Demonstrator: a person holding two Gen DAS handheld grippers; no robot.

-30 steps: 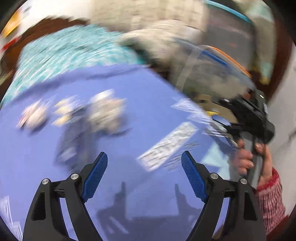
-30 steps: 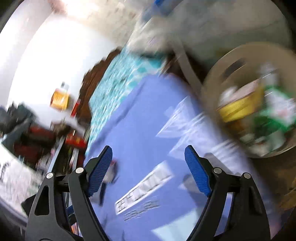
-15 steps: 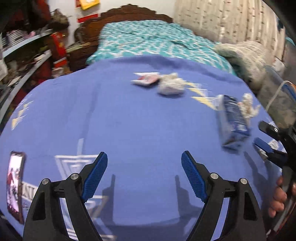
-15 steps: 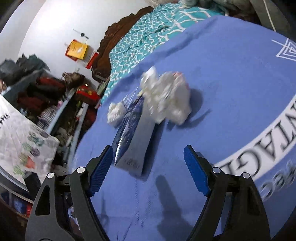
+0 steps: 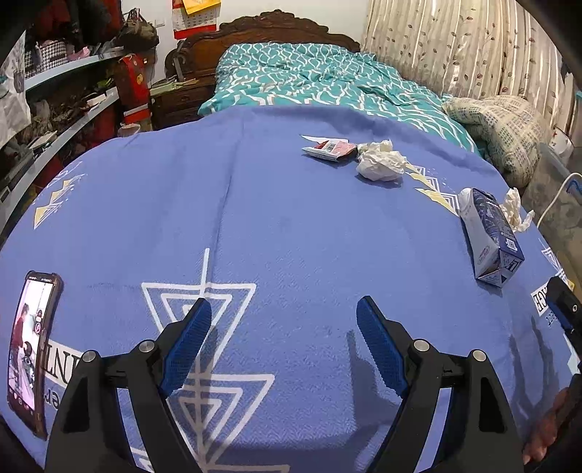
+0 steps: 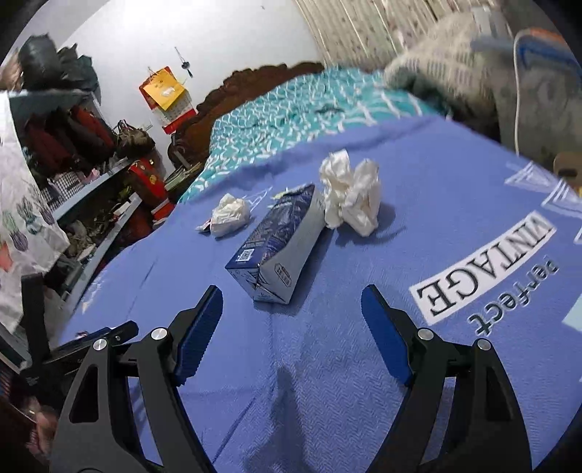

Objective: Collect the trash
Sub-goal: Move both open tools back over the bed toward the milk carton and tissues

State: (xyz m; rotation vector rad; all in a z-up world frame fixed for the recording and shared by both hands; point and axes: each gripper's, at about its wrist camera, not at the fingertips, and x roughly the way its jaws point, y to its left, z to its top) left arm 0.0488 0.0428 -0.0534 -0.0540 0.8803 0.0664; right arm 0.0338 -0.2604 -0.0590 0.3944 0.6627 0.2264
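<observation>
A blue-and-white carton (image 6: 278,242) lies on its side on the blue bedspread (image 6: 418,203), just ahead of my open, empty right gripper (image 6: 291,309). A crumpled white tissue (image 6: 351,194) lies right of the carton; a second tissue ball (image 6: 229,214) lies behind it on the left. In the left wrist view the carton (image 5: 489,236) is far right with the tissue (image 5: 516,209) behind it. The second tissue ball (image 5: 380,163) and a red-and-white wrapper (image 5: 329,148) lie further back. My left gripper (image 5: 283,338) is open and empty over the bedspread (image 5: 254,203).
A phone (image 5: 31,349) with a lit screen lies on the bedspread at the left. A teal quilt (image 5: 327,80) and a wooden headboard (image 5: 262,32) are behind. Cluttered shelves (image 5: 65,109) stand on the left. A patterned pillow (image 5: 505,127) and curtains (image 5: 454,43) are on the right.
Both grippers swung round from the bin side to face the bed. The right gripper has drawn back from the carton and tissue, which now sit further ahead. The blur has settled.
</observation>
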